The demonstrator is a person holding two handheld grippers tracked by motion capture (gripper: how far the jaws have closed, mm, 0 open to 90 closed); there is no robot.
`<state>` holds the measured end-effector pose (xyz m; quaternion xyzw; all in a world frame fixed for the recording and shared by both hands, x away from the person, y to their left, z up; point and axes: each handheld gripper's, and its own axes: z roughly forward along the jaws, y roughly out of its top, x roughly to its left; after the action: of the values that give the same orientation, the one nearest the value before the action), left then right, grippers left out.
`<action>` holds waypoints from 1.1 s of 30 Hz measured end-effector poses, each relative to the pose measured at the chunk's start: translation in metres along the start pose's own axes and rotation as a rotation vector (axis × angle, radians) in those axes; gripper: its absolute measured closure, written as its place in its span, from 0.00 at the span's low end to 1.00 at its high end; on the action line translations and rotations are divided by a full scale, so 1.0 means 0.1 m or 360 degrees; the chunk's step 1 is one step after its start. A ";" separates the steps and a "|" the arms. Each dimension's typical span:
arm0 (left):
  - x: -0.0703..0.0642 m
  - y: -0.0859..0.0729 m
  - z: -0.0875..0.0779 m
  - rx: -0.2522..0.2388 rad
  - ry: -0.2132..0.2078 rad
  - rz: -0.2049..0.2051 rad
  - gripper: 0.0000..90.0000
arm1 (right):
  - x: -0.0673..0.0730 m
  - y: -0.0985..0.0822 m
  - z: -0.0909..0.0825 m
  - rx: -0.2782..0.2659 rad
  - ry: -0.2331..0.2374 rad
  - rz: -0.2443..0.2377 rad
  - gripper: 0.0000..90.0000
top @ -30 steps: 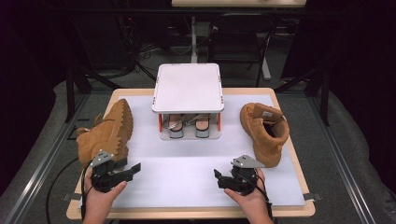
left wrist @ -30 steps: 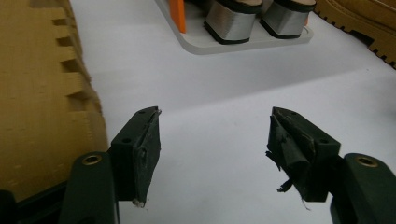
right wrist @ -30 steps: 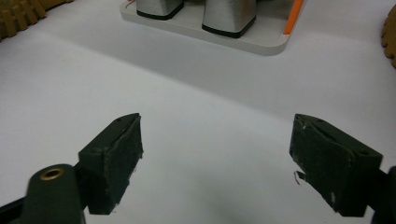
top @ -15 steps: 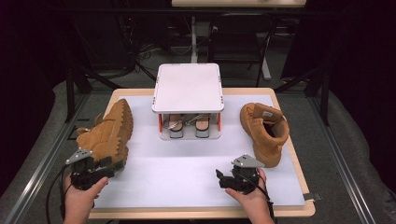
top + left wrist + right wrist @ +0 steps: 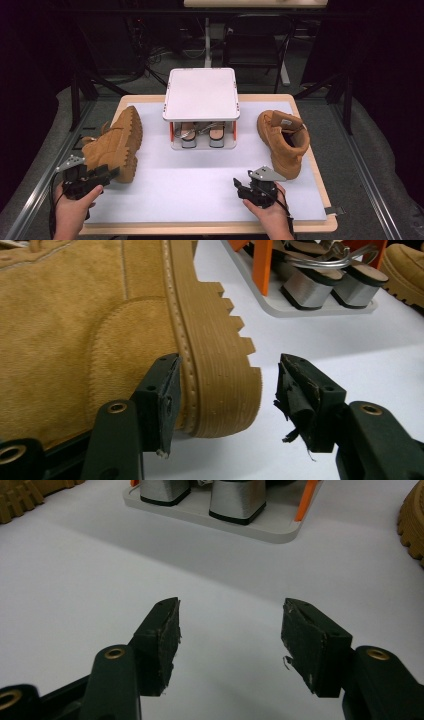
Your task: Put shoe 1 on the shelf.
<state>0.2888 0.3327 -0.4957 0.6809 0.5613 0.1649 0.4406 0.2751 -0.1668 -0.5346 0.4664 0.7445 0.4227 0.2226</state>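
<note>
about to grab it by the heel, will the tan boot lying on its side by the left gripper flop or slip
The tan boot probably stays stiff at the heel: its thick lugged sole looks rigid. The suede upper likely grips rather than slips. It looks fairly heavy, so held by the heel alone, the toe end may sag from the left hand-held gripper.

My high view looks forward and down over the white-topped wooden table [image 5: 200, 190]. My left gripper view sits close behind its jaws, facing the tan suede lug-soled boot [image 5: 75, 330]. Both gripper views share the small white orange-posted shoe rack [image 5: 270, 527].
</note>
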 end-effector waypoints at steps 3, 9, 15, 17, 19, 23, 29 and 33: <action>0.07 0.03 -0.04 -0.0009 0.0030 -0.0008 0.49 | 0.00 0.00 0.01 0.0011 0.0004 0.0014 0.46; 0.25 0.07 -0.04 0.0020 0.0088 -0.0073 0.53 | -0.01 -0.01 0.01 0.0014 -0.0007 0.0015 0.47; 0.35 0.18 -0.03 0.0010 0.0119 -0.0096 0.53 | 0.01 -0.02 0.05 0.0078 0.0006 0.0023 0.47; 0.40 0.20 -0.04 0.0002 0.0137 -0.0118 0.53 | 0.01 -0.02 0.05 0.0082 0.0007 0.0021 0.47; 0.46 0.22 -0.06 0.0007 0.0151 -0.0135 0.53 | 0.00 -0.03 0.05 0.0081 0.0004 0.0032 0.47; 0.55 0.22 -0.06 0.0009 0.0171 -0.0168 0.52 | 0.00 -0.03 0.06 0.0073 0.0008 0.0045 0.47; 0.62 0.24 -0.06 0.0001 0.0191 -0.0186 0.51 | 0.00 -0.03 0.06 0.0079 0.0012 0.0052 0.49; 0.66 0.24 -0.06 -0.0017 0.0199 -0.0219 0.50 | 0.00 -0.04 0.07 0.0103 0.0020 0.0032 0.49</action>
<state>0.3198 0.3957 -0.4915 0.6268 0.6321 0.1794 0.4187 0.2776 -0.1647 -0.5418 0.4782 0.7544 0.4036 0.1985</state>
